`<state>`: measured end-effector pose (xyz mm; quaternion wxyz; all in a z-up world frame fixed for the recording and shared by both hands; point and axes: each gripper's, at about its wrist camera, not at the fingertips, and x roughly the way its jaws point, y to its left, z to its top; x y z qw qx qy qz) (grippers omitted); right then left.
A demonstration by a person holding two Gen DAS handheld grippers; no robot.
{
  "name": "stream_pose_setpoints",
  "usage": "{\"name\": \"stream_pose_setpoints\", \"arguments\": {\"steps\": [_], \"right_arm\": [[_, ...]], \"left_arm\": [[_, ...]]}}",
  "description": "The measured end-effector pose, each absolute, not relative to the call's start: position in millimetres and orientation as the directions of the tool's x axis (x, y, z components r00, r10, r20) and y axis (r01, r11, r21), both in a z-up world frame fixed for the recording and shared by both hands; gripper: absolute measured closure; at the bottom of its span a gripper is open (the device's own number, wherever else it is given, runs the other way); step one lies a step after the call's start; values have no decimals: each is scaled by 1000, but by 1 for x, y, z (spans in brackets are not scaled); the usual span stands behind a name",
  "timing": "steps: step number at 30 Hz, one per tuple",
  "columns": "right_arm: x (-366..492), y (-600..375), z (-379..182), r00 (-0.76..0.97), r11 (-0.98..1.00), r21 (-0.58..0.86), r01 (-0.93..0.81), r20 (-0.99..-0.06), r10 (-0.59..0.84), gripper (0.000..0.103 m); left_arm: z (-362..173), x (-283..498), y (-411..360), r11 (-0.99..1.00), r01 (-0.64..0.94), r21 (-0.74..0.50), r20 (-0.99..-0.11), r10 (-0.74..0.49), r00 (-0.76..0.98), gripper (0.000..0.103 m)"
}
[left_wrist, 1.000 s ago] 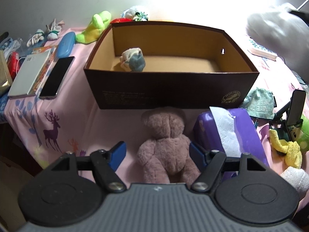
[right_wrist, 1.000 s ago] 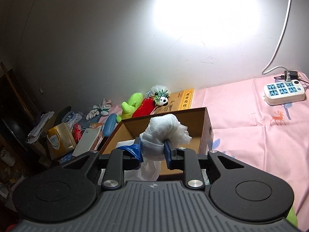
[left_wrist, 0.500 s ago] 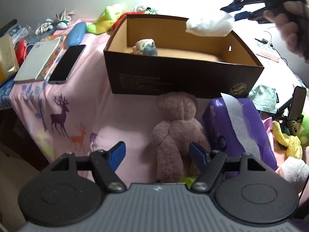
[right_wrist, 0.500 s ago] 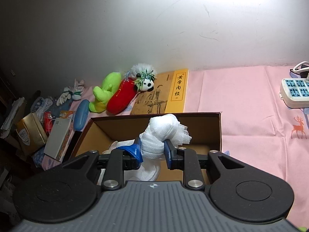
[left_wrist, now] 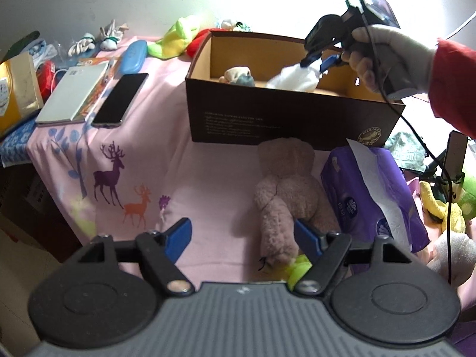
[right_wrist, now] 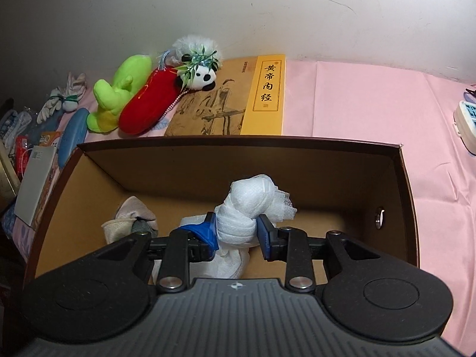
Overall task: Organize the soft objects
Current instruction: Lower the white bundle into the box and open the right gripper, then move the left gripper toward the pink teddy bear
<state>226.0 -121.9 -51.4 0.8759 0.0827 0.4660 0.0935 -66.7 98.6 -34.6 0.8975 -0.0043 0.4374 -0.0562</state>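
Note:
My right gripper (right_wrist: 236, 233) is shut on a knotted white cloth (right_wrist: 253, 205) and holds it low inside the brown cardboard box (right_wrist: 238, 145). It shows in the left wrist view (left_wrist: 316, 61) over the box (left_wrist: 291, 119), with the cloth (left_wrist: 293, 78) hanging in. A rolled beige and grey sock (right_wrist: 131, 217) lies at the box's left end. My left gripper (left_wrist: 242, 238) is open above the pink cloth, beside a pink teddy bear (left_wrist: 287, 190) lying in front of the box; its right finger touches the bear's leg.
A purple tissue pack (left_wrist: 374, 196) lies right of the bear. A phone (left_wrist: 120, 99), notebook (left_wrist: 74, 92) and blue case (left_wrist: 134, 56) lie left of the box. Green, red and panda plush toys (right_wrist: 154, 98) and a yellow book (right_wrist: 264, 95) sit behind it. A power strip (right_wrist: 467, 122) is far right.
My right gripper has come down with the white cloth from above the box's rim to inside the box. My left gripper has drifted left and back, so the bear sits further right.

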Motion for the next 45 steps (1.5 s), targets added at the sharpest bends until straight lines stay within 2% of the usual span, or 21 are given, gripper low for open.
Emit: {"name": "stream_pose_setpoints", "arguments": {"steps": [3, 9, 13, 16, 19, 27, 35, 45], "right_arm": [[224, -126, -50, 546, 967, 243, -78, -801, 245, 89], [215, -127, -37, 545, 968, 194, -158, -800, 249, 87], [208, -152, -27, 537, 910, 395, -128, -743, 399, 87], [199, -158, -17, 612, 941, 330, -79, -729, 307, 86], [191, -177, -13, 622, 890, 453, -43, -685, 379, 85], [138, -197, -4, 676, 833, 552, -28, -604, 423, 85], [66, -205, -6, 722, 807, 587, -65, -531, 444, 85], [-21, -209, -30, 758, 843, 537, -44, -532, 379, 85]], "left_arm": [[-34, -68, 100, 994, 96, -57, -784, -104, 612, 14], [-35, -68, 98, 990, 121, -73, -785, -132, 606, 14], [-34, -67, 94, 986, 139, -93, -783, -158, 602, 14], [-33, -67, 88, 982, 162, -92, -779, -172, 603, 14], [-31, -70, 82, 978, 189, -90, -771, -188, 609, 14], [-32, -70, 80, 974, 209, -90, -773, -201, 602, 14], [-38, -63, 80, 963, 250, -100, -796, -228, 561, 14], [-50, -56, 67, 936, 345, -70, -824, -249, 509, 14]]}}
